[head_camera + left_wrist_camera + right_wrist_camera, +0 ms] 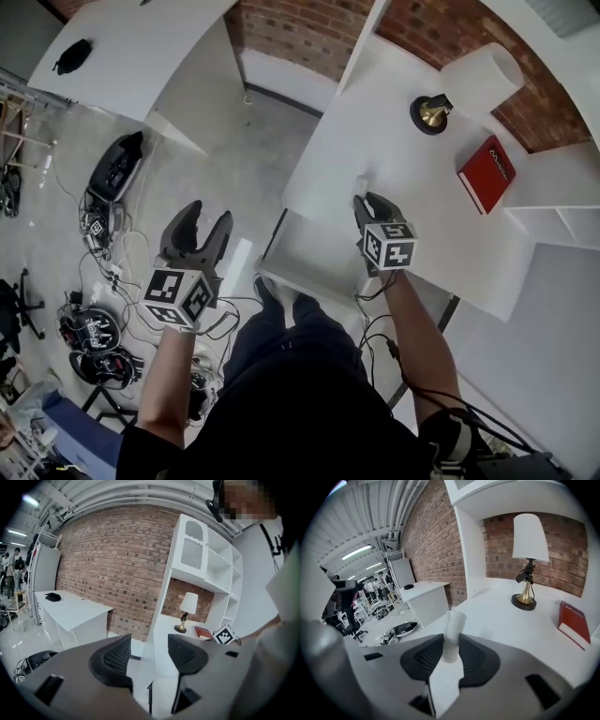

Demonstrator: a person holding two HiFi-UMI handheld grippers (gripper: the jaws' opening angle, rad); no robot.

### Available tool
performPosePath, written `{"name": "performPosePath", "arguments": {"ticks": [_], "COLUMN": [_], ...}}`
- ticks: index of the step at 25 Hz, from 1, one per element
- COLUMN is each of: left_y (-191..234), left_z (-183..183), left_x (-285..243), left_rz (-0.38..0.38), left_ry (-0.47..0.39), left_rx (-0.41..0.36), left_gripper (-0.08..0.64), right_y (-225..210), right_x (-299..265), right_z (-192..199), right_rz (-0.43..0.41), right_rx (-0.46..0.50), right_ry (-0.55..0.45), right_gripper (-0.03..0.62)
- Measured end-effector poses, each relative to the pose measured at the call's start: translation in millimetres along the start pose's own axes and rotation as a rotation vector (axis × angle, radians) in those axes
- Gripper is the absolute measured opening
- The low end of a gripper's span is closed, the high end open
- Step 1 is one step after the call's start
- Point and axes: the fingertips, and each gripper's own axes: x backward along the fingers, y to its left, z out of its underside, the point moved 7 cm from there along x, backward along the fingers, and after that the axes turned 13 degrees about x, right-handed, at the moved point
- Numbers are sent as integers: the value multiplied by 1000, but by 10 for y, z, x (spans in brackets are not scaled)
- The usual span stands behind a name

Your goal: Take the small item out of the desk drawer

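My right gripper [367,202] [450,649] is over the white desk top [394,159], near its front edge, and shut on a small white tube-shaped item [361,184] [453,629]. The item sticks up past the pads [423,656]. Below the desk edge the white drawer [302,281] stands pulled out, and I see nothing inside it. My left gripper [207,225] [149,654] hangs in the air left of the desk, above the floor, open with nothing between its fingers.
A brass lamp [431,112] [528,559] and a red book [486,173] [574,623] sit on the desk, with shelves [553,220] at the right. A second white desk [131,42] stands far left. Cables and gear [98,272] litter the floor.
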Motion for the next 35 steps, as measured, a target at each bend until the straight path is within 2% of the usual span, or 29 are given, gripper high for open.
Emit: {"name": "performPosePath", "arguments": {"ticks": [11, 15, 19, 21, 24, 32, 35], "left_y": [-146, -149, -154, -162, -181, -326, -390], "left_z": [144, 177, 185, 180, 173, 74, -13], "left_x": [-275, -303, -284, -268, -228, -153, -131], "left_rz": [-14, -24, -33, -38, -41, -27, -22], "left_ry": [54, 59, 49, 45, 40, 4, -22], "left_rx": [-8, -4, 3, 3, 1, -21, -34], "left_gripper": [242, 242, 242, 242, 242, 242, 242], "right_y": [-804, -925, -959, -967, -973, -1003, -1005], "right_x": [-255, -321, -392, -398, -316, 84, 329], "right_z": [324, 370, 370, 349, 287, 44, -128], "right_rz": [93, 101, 109, 121, 144, 205, 229], "right_rx": [-60, -77, -71, -66, -76, -54, -65], "right_ry": [114, 158, 151, 139, 108, -50, -138], "right_gripper": [109, 112, 138, 176, 175, 126, 109]}}
